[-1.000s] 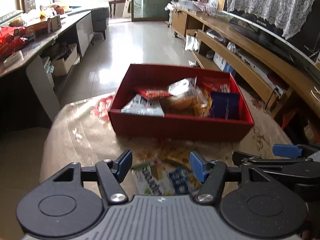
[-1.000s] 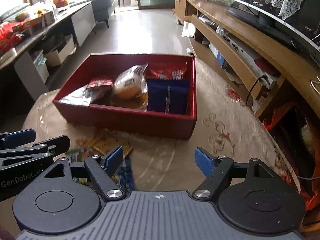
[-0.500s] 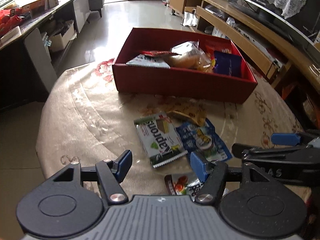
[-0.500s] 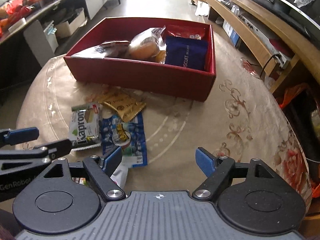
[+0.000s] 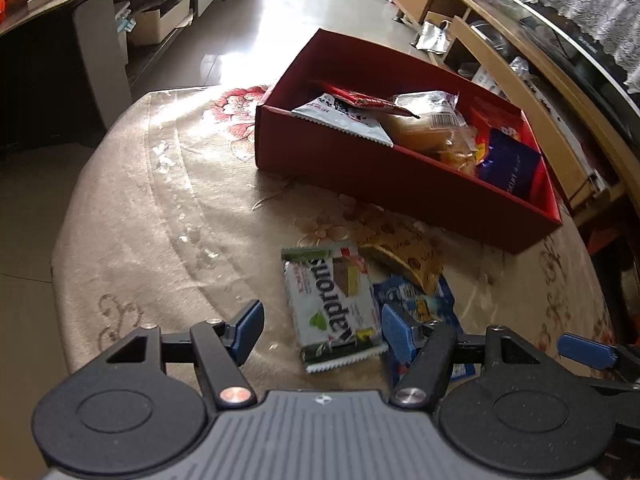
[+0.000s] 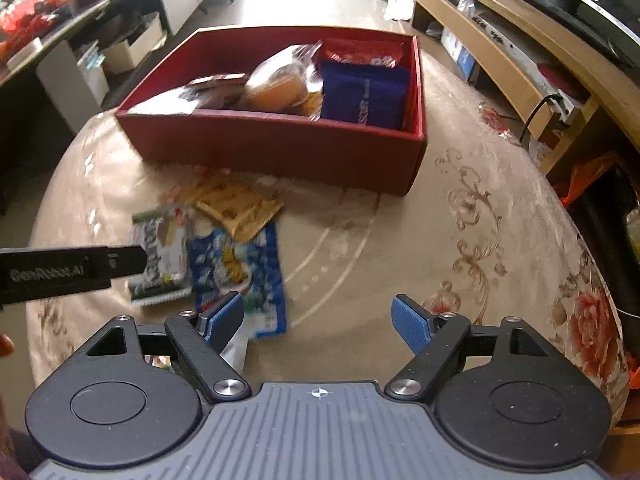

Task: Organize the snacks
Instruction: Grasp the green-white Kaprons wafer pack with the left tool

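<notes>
A red box point(image 5: 400, 184) point(image 6: 280, 148) on the round table holds several snack packs, among them a blue pack point(image 6: 362, 92) and a wrapped bun point(image 6: 276, 88). Loose on the cloth lie a green-white wafer pack point(image 5: 332, 308) point(image 6: 164, 256), a gold pack point(image 5: 404, 256) point(image 6: 236, 204) and a blue cookie pack point(image 5: 424, 304) point(image 6: 240, 272). My left gripper point(image 5: 322, 330) is open, low over the wafer pack. My right gripper point(image 6: 320, 320) is open and empty, just right of the blue cookie pack.
The round table point(image 5: 160, 208) has a beige flowered cloth. A long wooden TV shelf point(image 6: 520, 52) runs along the right. A dark desk with boxes point(image 5: 80, 40) stands at the left. The floor lies beyond the red box.
Both grippers have drawn back and tilted down, bringing the loose packs into view. My left gripper now straddles the wafer pack; the right sits lower by the blue cookie pack.
</notes>
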The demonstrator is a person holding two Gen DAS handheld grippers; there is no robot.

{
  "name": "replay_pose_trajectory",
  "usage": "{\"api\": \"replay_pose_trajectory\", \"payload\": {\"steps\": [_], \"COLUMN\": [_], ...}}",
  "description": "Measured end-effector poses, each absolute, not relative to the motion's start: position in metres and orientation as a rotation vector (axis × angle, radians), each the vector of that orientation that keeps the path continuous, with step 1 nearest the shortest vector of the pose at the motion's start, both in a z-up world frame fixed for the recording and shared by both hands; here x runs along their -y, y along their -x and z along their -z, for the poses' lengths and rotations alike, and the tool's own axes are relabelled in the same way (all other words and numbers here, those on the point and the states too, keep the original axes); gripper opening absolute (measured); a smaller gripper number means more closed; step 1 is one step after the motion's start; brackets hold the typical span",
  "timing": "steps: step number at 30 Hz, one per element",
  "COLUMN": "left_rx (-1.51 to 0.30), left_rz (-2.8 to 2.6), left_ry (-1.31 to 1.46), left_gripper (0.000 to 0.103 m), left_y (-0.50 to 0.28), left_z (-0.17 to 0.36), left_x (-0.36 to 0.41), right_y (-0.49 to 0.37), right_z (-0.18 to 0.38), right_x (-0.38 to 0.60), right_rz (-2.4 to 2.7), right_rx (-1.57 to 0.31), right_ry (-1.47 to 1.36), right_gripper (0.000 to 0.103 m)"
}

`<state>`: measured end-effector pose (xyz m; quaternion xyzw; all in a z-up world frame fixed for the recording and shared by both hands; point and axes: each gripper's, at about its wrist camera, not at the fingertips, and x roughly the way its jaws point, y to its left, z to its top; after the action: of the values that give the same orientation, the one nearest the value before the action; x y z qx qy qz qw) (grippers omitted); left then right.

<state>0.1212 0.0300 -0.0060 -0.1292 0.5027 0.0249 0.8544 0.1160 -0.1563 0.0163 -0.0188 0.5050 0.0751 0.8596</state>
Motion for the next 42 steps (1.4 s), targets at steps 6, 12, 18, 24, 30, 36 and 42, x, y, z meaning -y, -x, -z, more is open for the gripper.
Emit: {"api": "replay_pose_trajectory", "payload": {"steps": [6,12,18,24,30,36,42], "left_rx": [-1.086,-1.091,-1.096,-1.115,-1.134,-1.146,-1.151], "left_rz": [-0.101,-0.150,-0.147,-0.131,-0.098,-0.071,-0.059], "left_ry": [0.308,0.287,0.287,0.311,0.336,0.340,0.341], "left_gripper": [0.064,0.064,0.058,0.057,0.057,0.057,0.057], "left_y": [-0.141,-0.150,-0.141,-0.135,-0.135,-0.132,-0.133], "left_z": [0.024,0.042,0.040,0.041,0.040,0.038,0.038], "left_x": [-0.020,-0.013,-0.028,-0.042,-0.049,-0.053,-0.055], "right_y": [-0.127,-0.135,-0.151,-0.175,-0.197,-0.215,-0.217], "right_z": [-0.021,-0.020,-0.017,-0.013,0.002,0.013,0.024], "right_x": [0.171,0.176,0.171,0.137,0.109,0.096,0.081], "right_rz": [-0.123,-0.124,-0.151,-0.246,-0.379,-0.432,-0.464], "right_rx": [-1.044,-1.055,-1.068,-1.063,-1.108,-1.139,-1.135], "right_ry": [-0.003,-0.005,-0.026,0.044,0.130,0.153,0.250], "right_gripper": [0.086,0.086,0.086,0.086,0.087,0.084,0.077]}}
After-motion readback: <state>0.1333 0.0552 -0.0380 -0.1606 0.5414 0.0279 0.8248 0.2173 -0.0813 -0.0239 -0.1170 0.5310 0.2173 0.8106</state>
